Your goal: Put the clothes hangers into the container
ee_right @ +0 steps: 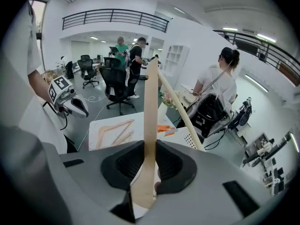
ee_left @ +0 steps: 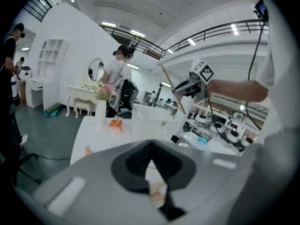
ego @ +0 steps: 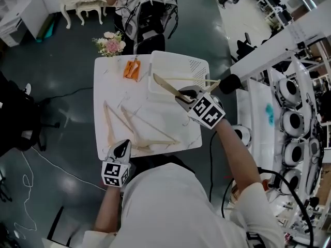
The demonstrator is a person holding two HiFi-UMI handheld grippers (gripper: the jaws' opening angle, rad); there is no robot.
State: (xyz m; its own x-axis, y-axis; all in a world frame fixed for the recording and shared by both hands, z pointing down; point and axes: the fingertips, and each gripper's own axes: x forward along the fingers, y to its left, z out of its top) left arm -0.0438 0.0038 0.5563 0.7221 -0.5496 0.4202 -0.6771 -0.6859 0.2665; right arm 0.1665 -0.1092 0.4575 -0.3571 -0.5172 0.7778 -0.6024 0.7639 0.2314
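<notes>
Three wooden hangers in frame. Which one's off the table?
The hanger clamped in the right gripper, held over the white container. The other two hangers lie flat on the table.

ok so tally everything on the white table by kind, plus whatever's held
pale wooden clothes hangers: 3, one held in the right gripper
white plastic container: 1
small orange object: 1
pink flower bunch: 1
total: 6

Left tongs [ego: 123, 145] closed, right tongs [ego: 182, 94] clamped.
</notes>
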